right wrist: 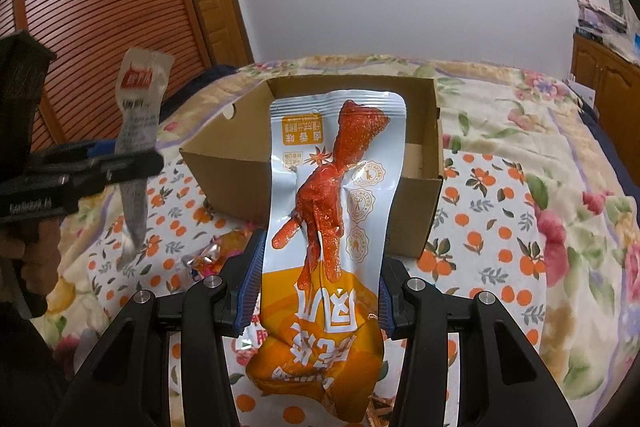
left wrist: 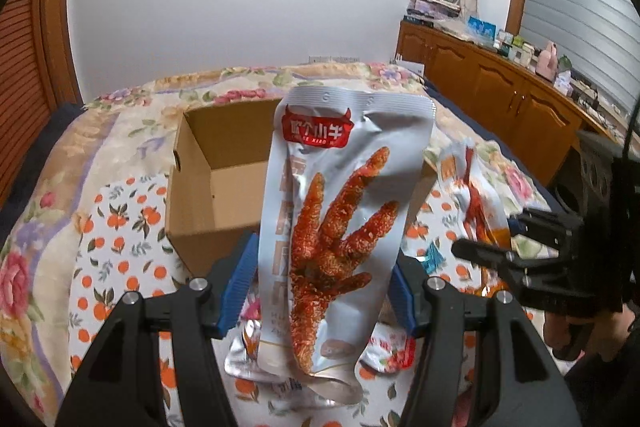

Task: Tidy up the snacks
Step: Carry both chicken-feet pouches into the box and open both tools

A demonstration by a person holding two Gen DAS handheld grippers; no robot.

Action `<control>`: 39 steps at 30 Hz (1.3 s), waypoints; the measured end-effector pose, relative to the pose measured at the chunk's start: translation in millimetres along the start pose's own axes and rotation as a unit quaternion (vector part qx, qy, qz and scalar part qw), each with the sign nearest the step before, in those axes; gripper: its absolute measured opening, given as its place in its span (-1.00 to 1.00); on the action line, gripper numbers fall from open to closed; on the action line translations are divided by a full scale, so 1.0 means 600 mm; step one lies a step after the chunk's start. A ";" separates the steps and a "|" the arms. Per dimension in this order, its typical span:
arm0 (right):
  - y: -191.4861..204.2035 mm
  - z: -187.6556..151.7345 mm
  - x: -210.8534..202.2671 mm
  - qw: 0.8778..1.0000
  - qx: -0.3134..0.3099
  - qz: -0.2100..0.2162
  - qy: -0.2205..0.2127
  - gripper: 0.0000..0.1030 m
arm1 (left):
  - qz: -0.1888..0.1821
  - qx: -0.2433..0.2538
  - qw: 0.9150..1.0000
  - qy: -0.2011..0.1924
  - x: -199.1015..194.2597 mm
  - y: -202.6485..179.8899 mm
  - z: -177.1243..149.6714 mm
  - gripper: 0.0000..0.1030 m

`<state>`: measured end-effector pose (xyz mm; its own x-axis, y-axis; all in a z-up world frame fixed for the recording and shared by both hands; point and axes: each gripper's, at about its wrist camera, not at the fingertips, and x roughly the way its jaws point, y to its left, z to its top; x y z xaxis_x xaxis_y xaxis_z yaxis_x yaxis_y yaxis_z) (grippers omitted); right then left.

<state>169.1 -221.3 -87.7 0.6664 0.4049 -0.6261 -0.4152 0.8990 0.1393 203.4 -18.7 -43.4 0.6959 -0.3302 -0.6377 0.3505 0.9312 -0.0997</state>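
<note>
My left gripper (left wrist: 324, 279) is shut on a silver chicken-feet snack pack (left wrist: 340, 219) and holds it upright above the bed, just in front of an open cardboard box (left wrist: 208, 187). My right gripper (right wrist: 316, 275) is shut on an orange-bottomed chicken-feet snack pack (right wrist: 328, 227), held upside down in front of the same box (right wrist: 424, 203). The box looks empty inside. The right gripper with its pack (left wrist: 476, 203) shows at the right of the left wrist view. The left gripper with its pack (right wrist: 136, 131) shows at the left of the right wrist view.
More snack packs lie on the orange-patterned cloth: a silver and red one (left wrist: 392, 351) under my left gripper and a crinkled one (right wrist: 216, 251) left of my right gripper. A floral bedspread (right wrist: 560, 147) surrounds them. A wooden cabinet (left wrist: 500, 83) stands at the right.
</note>
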 end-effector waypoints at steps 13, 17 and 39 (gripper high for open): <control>0.000 0.055 0.030 0.999 -0.024 -0.015 -0.020 -0.07 | 0.011 -0.006 1.000 -0.024 0.029 0.037 0.058 0.16; -0.002 0.080 0.046 0.999 -0.028 -0.016 -0.020 -0.07 | 0.014 -0.006 1.000 -0.027 0.041 0.045 0.078 0.16; -0.028 0.229 0.205 0.998 -0.031 -0.061 0.008 -0.07 | 0.032 -0.037 0.999 -0.003 0.168 0.125 0.126 0.17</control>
<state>343.1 -163.5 -61.7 0.7038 0.2903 -0.6484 -0.3702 0.9289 0.0140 347.2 6.1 -57.4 0.7191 -0.2705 -0.6401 0.2578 0.9592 -0.1157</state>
